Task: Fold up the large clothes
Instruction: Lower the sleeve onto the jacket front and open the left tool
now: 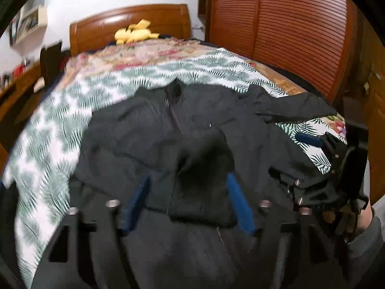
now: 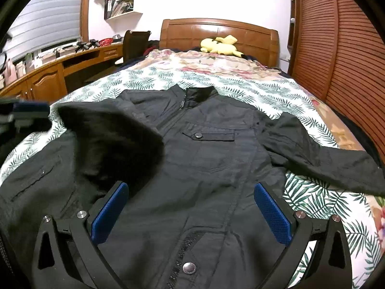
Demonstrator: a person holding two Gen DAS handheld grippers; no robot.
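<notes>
Jacket (image 2: 204,159) hem beyond bottom edge

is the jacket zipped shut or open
Partly open. The jacket is zipped near the collar, but one front panel is flipped back, showing dark lining.

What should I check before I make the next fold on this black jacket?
1. Left gripper open, nothing pinched: ok.
2. Right gripper open, hovering over the jacket: ok.
3. One sleeve folded across the chest: ok.
4. Other sleeve folded in: not ok, it lies stretched out over the leaf-print sheet.
5. Front zipped and flat: cannot tell; the zipper looks closed near the collar only.
6. Yellow plush toy clear of the work area: ok, up by the headboard.
</notes>
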